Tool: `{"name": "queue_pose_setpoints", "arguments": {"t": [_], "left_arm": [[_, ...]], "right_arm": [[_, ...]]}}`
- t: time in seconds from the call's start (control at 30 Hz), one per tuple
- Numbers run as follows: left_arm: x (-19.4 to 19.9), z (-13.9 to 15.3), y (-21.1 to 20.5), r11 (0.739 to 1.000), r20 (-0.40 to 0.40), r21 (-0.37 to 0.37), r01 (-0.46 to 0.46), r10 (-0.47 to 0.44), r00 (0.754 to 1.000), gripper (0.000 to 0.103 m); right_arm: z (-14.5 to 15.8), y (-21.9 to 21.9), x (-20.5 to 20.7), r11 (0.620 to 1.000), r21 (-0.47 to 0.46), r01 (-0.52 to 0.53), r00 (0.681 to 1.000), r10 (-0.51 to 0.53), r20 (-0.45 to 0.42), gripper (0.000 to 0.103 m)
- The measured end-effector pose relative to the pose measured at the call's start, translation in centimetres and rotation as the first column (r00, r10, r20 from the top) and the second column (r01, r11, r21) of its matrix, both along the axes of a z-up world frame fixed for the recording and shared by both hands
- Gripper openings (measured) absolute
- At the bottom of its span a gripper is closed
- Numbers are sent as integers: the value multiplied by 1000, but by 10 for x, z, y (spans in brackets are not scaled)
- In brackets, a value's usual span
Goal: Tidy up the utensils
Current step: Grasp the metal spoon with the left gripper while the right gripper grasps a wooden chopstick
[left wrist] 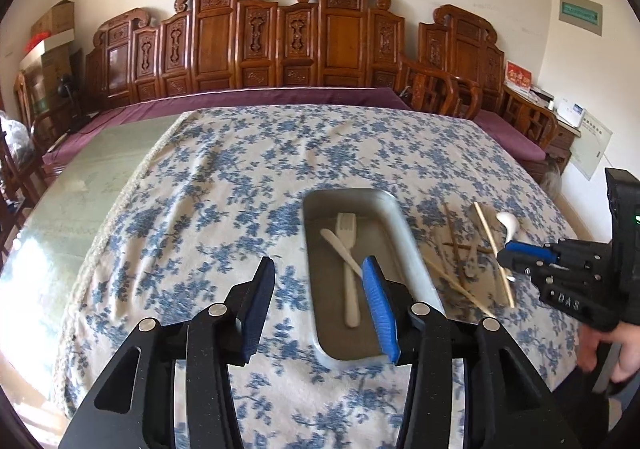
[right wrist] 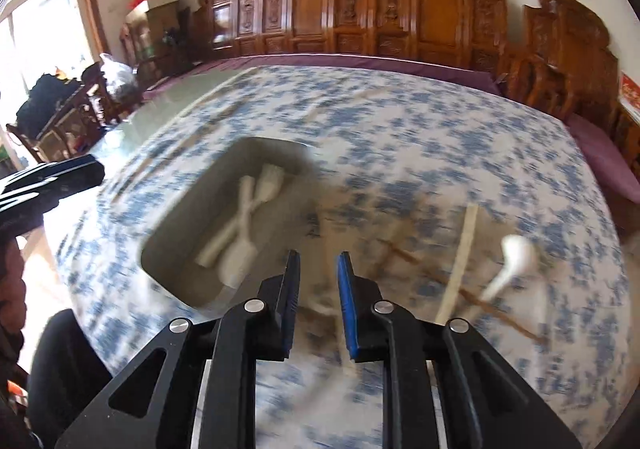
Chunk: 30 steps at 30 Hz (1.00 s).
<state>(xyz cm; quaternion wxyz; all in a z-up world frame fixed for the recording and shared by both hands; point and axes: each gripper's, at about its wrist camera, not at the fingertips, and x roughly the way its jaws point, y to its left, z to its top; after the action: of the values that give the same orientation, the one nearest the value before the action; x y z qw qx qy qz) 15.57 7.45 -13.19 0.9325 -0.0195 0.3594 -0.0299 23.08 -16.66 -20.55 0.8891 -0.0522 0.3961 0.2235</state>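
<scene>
A grey metal tray [left wrist: 394,209] lies on the floral cloth with a white plastic fork [left wrist: 347,229] and a white knife [left wrist: 334,243] crossed inside it. My left gripper [left wrist: 319,260] hovers open over the tray's near left edge, nothing between its fingers. To the right of the tray lie loose pale chopsticks [left wrist: 494,253], dark chopsticks [left wrist: 453,237] and a white ceramic spoon [left wrist: 509,223]. My right gripper [right wrist: 319,254] stands slightly open and empty, above the cloth between the tray [right wrist: 176,233] and the spoon [right wrist: 518,251]. From the left wrist view, the right gripper [left wrist: 502,261] hangs over the pale chopsticks.
The blue floral tablecloth [left wrist: 240,177] covers most of a glass-topped table [left wrist: 80,185], bare along the left. A carved wooden bench [left wrist: 280,41] with a purple cushion runs behind it. A person's hand [left wrist: 608,349] holds the right gripper. The right wrist view is blurred.
</scene>
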Motion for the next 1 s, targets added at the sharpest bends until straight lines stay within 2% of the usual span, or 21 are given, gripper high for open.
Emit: {"name": "queue_pose_setpoints", "arguments": {"t": [0.17, 0.47, 0.6, 0.7, 0.8, 1.0], "left_arm": [[-6, -7, -19, 999, -14, -13, 33, -33, 999, 47], [-11, -13, -36, 998, -35, -1, 57, -57, 998, 47], [-14, -13, -41, 998, -40, 6, 69, -69, 997, 47], [-14, -14, -47, 997, -46, 7, 78, -78, 996, 47], [-14, -16, -54, 996, -52, 11, 90, -89, 995, 47], [-12, -20, -75, 991, -60, 36, 132, -130, 990, 47]], "right_arm": [[-25, -16, 0, 999, -23, -27, 998, 26, -48, 21], [-72, 4, 4, 993, -66, -96, 988, 87, -129, 21], [-80, 9, 6, 988, -111, -111, 986, 95, -139, 21], [-81, 8, 7, 986, -123, -114, 986, 97, -137, 9], [-82, 5, 7, 986, -118, -118, 985, 101, -139, 7], [-66, -7, 2, 992, -33, -126, 984, 120, -129, 6]]}}
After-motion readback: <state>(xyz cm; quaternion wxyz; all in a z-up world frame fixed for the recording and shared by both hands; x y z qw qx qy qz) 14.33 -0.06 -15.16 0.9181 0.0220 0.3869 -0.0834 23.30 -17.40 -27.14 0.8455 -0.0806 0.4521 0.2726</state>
